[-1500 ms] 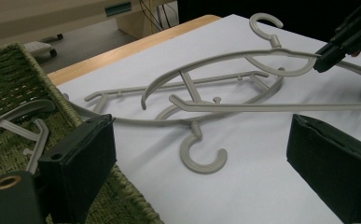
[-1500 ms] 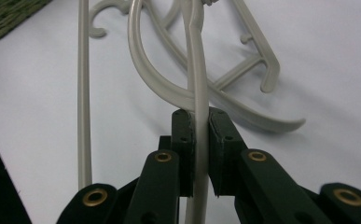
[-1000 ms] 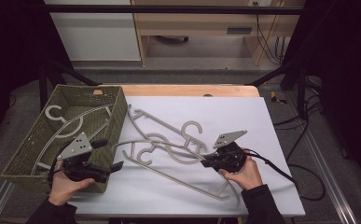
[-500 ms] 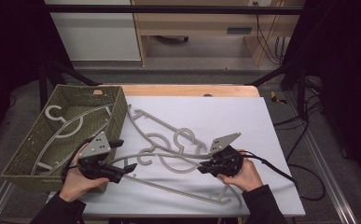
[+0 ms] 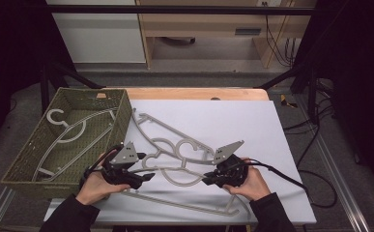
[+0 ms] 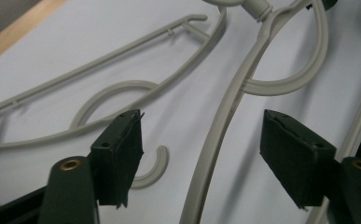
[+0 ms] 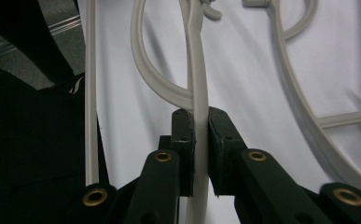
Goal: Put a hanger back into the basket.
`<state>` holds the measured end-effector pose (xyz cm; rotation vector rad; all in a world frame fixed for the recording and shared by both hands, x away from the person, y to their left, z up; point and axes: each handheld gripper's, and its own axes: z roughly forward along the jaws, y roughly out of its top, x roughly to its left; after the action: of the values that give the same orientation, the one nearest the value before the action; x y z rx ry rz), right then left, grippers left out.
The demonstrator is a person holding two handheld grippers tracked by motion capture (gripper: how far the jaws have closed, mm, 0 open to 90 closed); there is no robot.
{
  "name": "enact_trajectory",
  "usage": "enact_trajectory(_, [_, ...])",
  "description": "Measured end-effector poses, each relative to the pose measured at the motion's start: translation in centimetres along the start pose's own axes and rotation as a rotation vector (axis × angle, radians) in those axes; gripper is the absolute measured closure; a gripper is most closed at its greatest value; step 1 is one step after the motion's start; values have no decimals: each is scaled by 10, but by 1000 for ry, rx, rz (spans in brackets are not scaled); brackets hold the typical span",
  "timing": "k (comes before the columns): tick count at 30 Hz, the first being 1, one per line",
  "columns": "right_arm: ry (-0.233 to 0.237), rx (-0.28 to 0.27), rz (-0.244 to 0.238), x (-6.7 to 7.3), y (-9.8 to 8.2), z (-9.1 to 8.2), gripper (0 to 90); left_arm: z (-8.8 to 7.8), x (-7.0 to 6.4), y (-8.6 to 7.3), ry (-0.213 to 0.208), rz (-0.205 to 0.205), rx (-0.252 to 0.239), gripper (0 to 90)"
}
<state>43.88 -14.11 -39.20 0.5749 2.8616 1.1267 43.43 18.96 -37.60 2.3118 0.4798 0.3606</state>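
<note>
Pinching a hanger (image 7: pixel 197 70) arm, right gripper (image 7: pixel 200 122), left gripper (image 6: pixel 201 154) spread astride it

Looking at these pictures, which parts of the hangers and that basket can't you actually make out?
- High view: the green basket's near wall hides part of the hanger inside.
- Right gripper view: the right gripper covers the clamped hanger arm; its top is cut off.
- Left gripper view: the hanger between the jaws is cut off below.

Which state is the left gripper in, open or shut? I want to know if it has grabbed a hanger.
Open. In the left gripper view the left gripper has its jaws wide apart, a hanger arm lying between them, untouched.
</note>
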Motion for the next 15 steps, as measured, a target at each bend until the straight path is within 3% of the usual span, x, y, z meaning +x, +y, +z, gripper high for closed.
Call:
enact_trajectory(5, [10,4,-9,0,0,2,825,13,-6,-2,-16,54,60,445])
enact_trajectory(15, [17,17,-12,1,-1,5,825,24,-14,-2,11,113,107,664])
